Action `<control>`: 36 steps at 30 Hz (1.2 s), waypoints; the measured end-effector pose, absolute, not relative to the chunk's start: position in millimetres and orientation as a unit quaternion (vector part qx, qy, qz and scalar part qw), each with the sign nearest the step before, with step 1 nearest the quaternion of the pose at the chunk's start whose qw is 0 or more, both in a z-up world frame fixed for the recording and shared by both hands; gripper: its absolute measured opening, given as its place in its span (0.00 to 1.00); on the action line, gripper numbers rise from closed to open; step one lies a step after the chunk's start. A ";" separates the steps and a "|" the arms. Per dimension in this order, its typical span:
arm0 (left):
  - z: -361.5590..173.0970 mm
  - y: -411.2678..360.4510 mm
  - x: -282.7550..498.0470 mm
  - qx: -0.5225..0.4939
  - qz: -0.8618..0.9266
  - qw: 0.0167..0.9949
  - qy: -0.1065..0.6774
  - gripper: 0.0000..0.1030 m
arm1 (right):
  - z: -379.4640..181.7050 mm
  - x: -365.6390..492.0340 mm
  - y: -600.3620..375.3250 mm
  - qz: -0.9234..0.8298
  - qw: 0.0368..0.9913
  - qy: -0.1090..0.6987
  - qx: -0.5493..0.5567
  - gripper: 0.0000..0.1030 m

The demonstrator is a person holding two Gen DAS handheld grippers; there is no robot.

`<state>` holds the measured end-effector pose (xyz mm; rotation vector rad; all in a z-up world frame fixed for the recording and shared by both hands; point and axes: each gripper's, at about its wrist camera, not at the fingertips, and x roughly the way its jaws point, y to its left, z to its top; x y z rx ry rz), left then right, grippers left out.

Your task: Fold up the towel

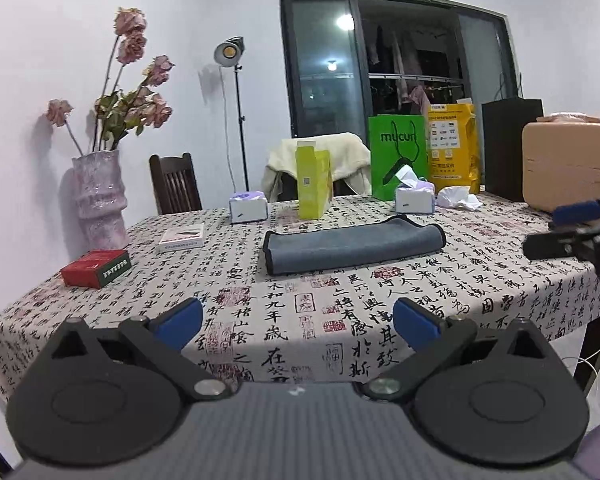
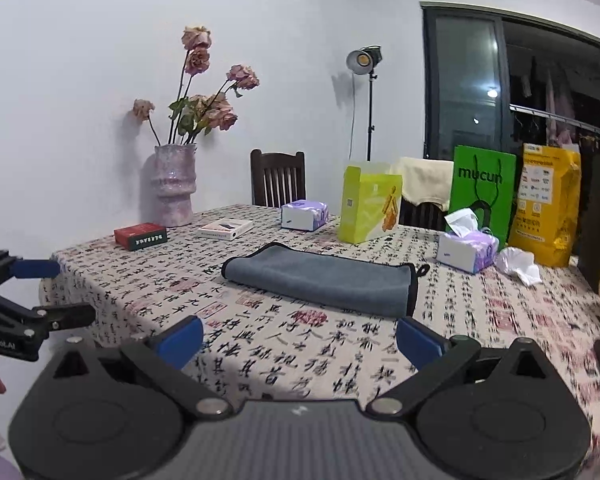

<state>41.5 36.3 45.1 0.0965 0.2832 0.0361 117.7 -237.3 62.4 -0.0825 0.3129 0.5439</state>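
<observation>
A grey towel [image 1: 354, 246] with a black hem lies folded into a long strip in the middle of the table; it also shows in the right wrist view [image 2: 320, 278]. My left gripper [image 1: 298, 326] is open and empty, held above the table's near edge, well short of the towel. My right gripper [image 2: 300, 342] is open and empty, over the table on the near side of the towel. Each gripper shows at the edge of the other's view, the right one [image 1: 568, 226] and the left one [image 2: 66, 292], both with jaws apart.
The table has a calligraphy-print cloth [image 1: 300, 304]. A pink vase of flowers [image 1: 100, 200], a red box [image 1: 96, 268], a white box [image 1: 182, 238], two tissue boxes [image 1: 248, 208] [image 1: 414, 198], a lime carton [image 1: 314, 184], bags [image 1: 398, 156] and a tan case [image 1: 568, 164] stand around the far side.
</observation>
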 end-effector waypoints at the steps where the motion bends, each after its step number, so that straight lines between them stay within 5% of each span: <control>1: 45.1 36.2 39.2 0.044 0.018 0.989 0.141 1.00 | 61.2 112.5 -238.1 0.265 0.951 0.153 -0.041 1.00; 36: 32.0 24.6 -11.6 0.029 -0.008 0.990 0.140 1.00 | 39.4 36.9 -234.8 0.279 0.949 0.139 -0.047 1.00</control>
